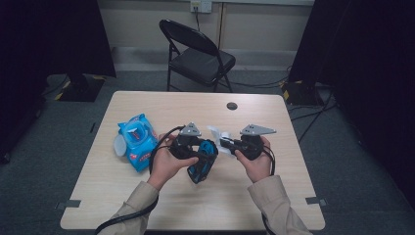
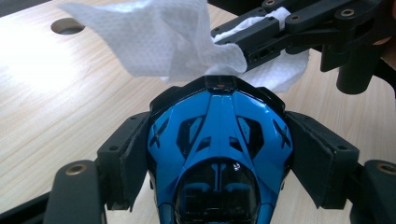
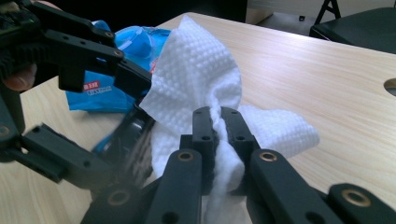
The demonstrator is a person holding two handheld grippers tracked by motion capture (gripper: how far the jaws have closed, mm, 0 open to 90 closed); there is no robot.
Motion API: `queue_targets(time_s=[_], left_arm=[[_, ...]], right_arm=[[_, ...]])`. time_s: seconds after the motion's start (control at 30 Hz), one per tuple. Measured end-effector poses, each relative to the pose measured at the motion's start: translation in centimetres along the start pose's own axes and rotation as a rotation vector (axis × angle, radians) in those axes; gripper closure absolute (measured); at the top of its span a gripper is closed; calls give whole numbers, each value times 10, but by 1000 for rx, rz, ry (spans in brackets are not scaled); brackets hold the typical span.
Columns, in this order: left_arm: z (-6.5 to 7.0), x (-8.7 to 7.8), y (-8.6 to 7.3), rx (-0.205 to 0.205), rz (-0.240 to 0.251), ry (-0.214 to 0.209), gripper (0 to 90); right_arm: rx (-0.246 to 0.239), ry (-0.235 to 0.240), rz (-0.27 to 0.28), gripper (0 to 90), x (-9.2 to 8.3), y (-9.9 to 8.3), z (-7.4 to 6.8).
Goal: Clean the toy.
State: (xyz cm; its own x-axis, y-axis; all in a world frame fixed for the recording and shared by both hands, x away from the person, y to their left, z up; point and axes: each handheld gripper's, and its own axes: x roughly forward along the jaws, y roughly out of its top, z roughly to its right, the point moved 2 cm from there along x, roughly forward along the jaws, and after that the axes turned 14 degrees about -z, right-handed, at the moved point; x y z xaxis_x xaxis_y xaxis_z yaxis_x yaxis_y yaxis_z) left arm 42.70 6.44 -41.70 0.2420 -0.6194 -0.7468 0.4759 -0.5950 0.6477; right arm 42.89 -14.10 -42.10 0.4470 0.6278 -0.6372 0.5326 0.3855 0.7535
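My left gripper (image 2: pixel 219 158) clamps a glossy blue toy car (image 2: pixel 219 154) by its flanks, jaws spread wide to span the body, nose pointing away from me. My right gripper (image 3: pixel 217 126) is pinched tight on a white wet wipe (image 3: pixel 196 79), which bunches between the pads and fans out above and beyond them. The wipe hangs just ahead of the car's nose, at or near touching. I judge the step in hand to be wiping the car; the next move calls for drawing the wipe back over the bonnet towards the dark windscreen while I hold the left gripper steady. The blue wipe packet (image 1: pixel 138 141) lies on the table (image 1: pixel 264 196), outboard of my left gripper.
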Motion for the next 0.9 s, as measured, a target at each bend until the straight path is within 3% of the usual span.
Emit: queue_targets(time_s=[0.47,0.9], left_arm=[[-1,-2,2,5,3,4,262],[-2,-7,3,0,18,14,262]], right_arm=[[5,65,1,865,19,-3,-10],[-3,99,-54,865,39,-19,-18]])
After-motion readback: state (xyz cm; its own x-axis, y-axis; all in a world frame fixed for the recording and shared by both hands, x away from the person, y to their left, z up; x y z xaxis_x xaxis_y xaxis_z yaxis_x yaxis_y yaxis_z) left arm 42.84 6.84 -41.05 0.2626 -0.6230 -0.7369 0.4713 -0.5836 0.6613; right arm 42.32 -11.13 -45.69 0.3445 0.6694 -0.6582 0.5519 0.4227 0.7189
